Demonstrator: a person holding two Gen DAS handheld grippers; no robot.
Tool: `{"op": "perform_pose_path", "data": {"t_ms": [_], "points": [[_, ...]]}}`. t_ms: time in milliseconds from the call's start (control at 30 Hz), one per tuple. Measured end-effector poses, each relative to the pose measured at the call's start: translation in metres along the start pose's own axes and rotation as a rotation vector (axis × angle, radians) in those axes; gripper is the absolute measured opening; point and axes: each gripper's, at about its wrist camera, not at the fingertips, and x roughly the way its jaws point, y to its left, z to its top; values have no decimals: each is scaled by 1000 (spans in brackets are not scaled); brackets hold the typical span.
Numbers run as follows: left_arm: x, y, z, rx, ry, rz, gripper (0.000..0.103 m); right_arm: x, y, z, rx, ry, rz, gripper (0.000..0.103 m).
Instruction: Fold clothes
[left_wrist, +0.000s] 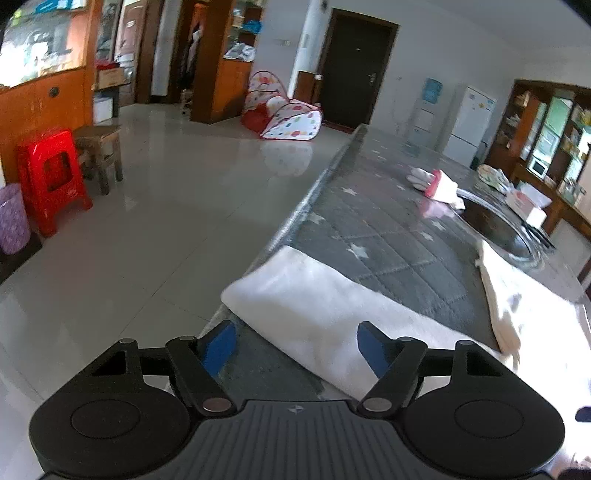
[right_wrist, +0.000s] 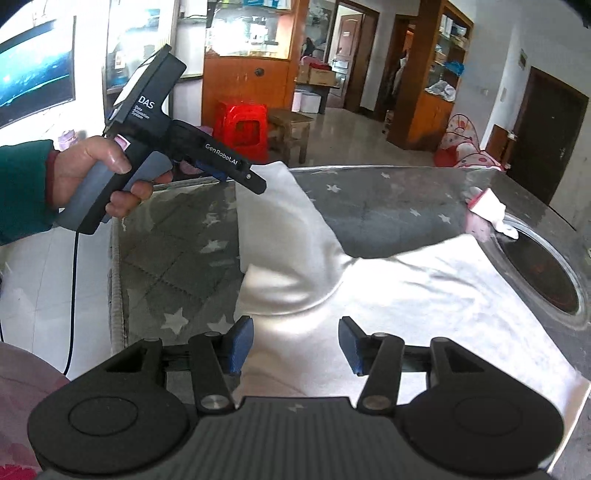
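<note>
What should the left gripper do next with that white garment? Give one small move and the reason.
Probably ease the left gripper forward and close on the white garment's sleeve. Its jaws stand open with the sleeve lying between them, not pinched. The sleeve stretches toward the table edge, away from the garment's body, so it likely needs folding inward. The right gripper is open too, holding nothing.

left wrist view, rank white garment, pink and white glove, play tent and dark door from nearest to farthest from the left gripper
From the left gripper:
1. white garment, just ahead between the open fingers, on the table's edge
2. pink and white glove, farther up the table, right
3. play tent, on the floor beyond
4. dark door, back wall
</note>
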Motion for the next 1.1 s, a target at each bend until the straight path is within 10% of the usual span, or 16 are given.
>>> {"op": "perform_pose_path", "data": {"t_ms": [267, 433, 533, 1100], "points": [[7, 13, 9, -103, -14, 25, 58, -13, -7, -7, 70, -29, -37, 52], [11, 19, 10, -133, -31, 80, 17, -21, -12, -12, 114, -45, -58, 52], [7, 20, 10, -159, -42, 62, 9, -27, -16, -15, 145, -58, -72, 52], [-65, -133, 27, 67, -92, -504, 7, -69, -70, -44, 400, -139, -214, 52]]}}
